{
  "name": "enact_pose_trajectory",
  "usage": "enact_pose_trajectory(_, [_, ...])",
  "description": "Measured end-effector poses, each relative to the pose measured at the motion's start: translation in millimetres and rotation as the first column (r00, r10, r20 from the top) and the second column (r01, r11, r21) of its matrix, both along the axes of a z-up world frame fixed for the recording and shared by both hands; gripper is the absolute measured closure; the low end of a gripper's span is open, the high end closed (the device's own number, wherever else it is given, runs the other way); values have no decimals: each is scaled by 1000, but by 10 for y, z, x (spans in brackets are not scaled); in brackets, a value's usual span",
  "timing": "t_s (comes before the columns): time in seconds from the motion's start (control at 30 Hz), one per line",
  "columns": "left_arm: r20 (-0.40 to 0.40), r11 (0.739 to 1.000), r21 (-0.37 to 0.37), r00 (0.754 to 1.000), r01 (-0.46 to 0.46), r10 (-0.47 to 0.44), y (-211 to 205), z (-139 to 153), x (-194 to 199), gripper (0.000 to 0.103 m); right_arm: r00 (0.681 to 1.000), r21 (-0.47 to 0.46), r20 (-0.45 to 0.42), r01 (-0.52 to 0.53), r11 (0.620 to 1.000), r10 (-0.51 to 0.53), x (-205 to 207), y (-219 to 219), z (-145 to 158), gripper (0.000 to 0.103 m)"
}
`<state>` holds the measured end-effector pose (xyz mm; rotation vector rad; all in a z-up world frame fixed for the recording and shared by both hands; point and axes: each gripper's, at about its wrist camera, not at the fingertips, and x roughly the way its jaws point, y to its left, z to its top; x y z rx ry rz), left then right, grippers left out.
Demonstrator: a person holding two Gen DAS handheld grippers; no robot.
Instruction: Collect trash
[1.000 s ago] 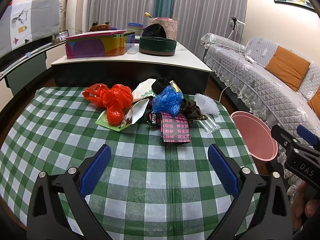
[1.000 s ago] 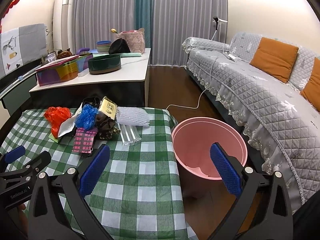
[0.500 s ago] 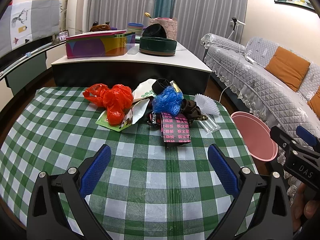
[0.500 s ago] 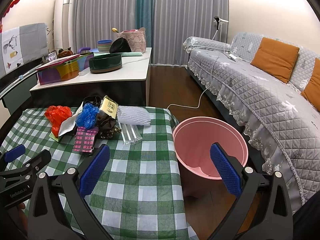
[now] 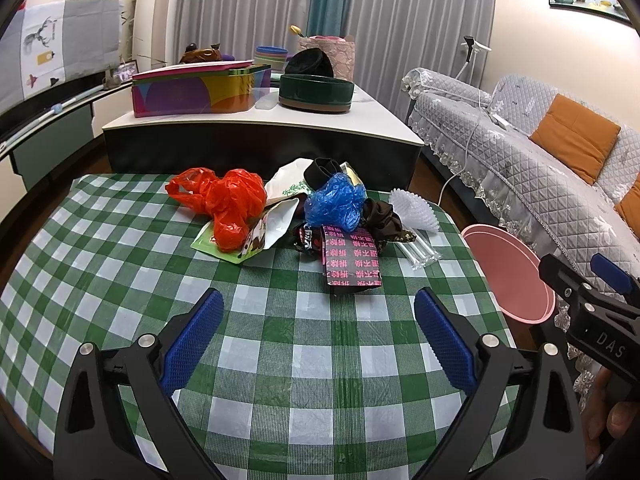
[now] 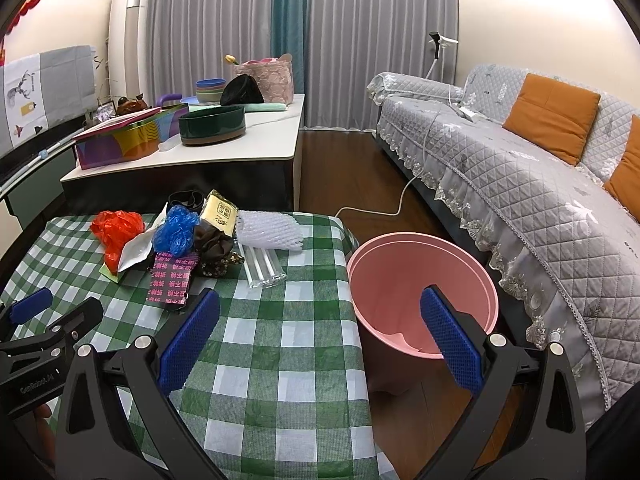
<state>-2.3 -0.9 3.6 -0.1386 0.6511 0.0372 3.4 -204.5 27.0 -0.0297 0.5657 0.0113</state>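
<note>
A heap of trash lies at the far side of the green checked table (image 5: 280, 344): a red plastic bag (image 5: 228, 204), a blue plastic bag (image 5: 335, 206), a dark wrapper with pink print (image 5: 352, 260), a white foam net (image 5: 414, 212) and clear tubes (image 5: 420, 250). A pink bin (image 6: 420, 280) stands on the floor right of the table. My left gripper (image 5: 316, 338) is open and empty, short of the heap. My right gripper (image 6: 320, 336) is open and empty over the table's right edge, beside the bin. The heap also shows in the right wrist view (image 6: 180, 236).
A white counter (image 5: 260, 120) behind the table carries a colourful box (image 5: 196, 90) and a dark green round tin (image 5: 316, 92). A grey quilted sofa (image 6: 520, 184) with orange cushions runs along the right. A white cable (image 6: 384, 208) lies on the wooden floor.
Both grippers have drifted very slightly; the right wrist view has crept a little toward the table. Nothing was taken hold of or moved.
</note>
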Motion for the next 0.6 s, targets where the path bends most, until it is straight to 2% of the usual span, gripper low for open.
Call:
enact_pose_trajectory(0.47, [-3, 1000, -8, 1000, -5, 5, 5, -14, 6, 12, 1000, 18, -4, -16, 1000, 16, 7, 42, -10, 5])
enact_pose_trajectory(0.6, [-7, 1000, -15, 1000, -23, 23, 58, -24, 14, 12, 999, 47, -18, -36, 998, 37, 35, 51, -12, 13])
